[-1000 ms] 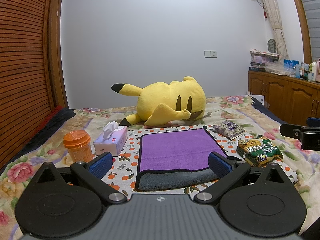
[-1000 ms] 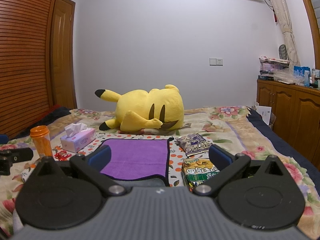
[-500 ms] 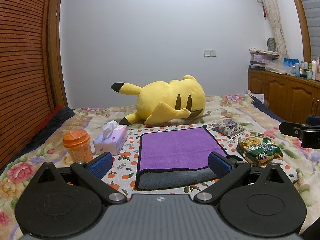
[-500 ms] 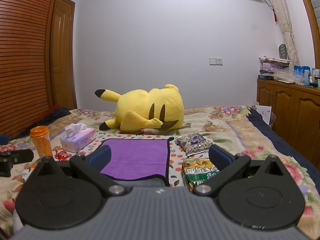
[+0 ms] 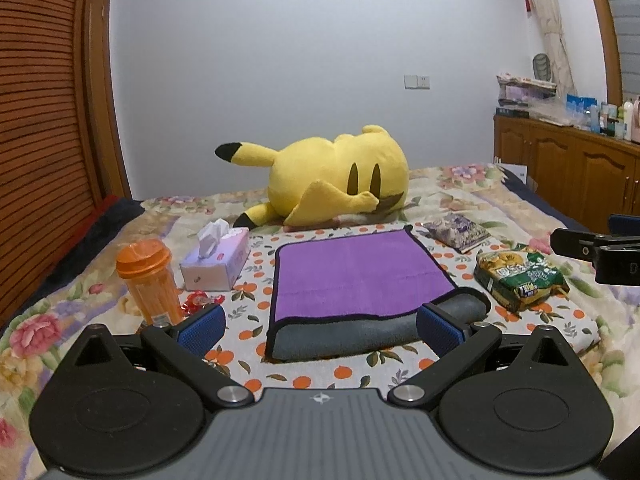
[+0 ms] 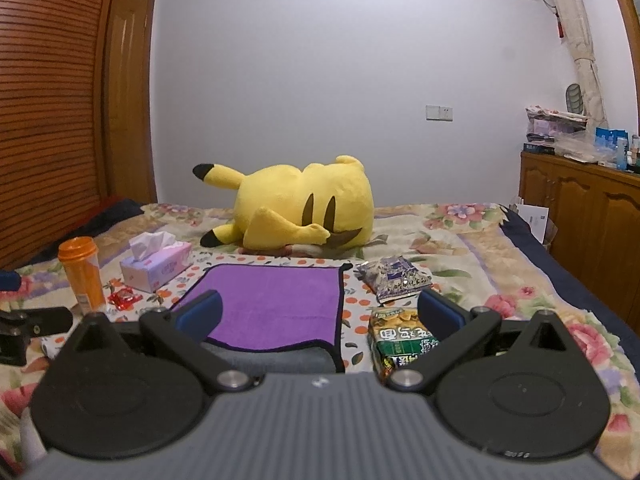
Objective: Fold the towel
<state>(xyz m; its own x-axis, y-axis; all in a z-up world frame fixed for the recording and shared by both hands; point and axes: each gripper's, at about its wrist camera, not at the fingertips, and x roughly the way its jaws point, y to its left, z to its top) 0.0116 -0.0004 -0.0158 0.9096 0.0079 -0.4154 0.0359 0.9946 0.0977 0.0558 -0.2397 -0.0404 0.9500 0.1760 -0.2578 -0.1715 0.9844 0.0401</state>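
Observation:
A purple towel point(image 5: 356, 272) with a grey underside and black trim lies folded on the bed's orange-dotted cloth, its grey fold along the near edge. It also shows in the right wrist view point(image 6: 276, 304). My left gripper point(image 5: 320, 326) is open and empty, held just in front of the towel's near edge. My right gripper point(image 6: 320, 314) is open and empty, above the towel's near right corner. The right gripper's tip shows at the left view's right edge point(image 5: 592, 248).
A yellow plush toy point(image 5: 336, 182) lies behind the towel. A tissue box point(image 5: 216, 260), an orange bottle point(image 5: 150, 280) and a red wrapper point(image 5: 200, 300) sit to its left. A green snack bag point(image 5: 520, 276) and a purple packet point(image 5: 456, 230) lie to its right. Wooden cabinets point(image 5: 580, 168) stand at the right.
Both grippers stay open and nearly still. The left view has shifted slightly, with the towel a touch lower in the frame.

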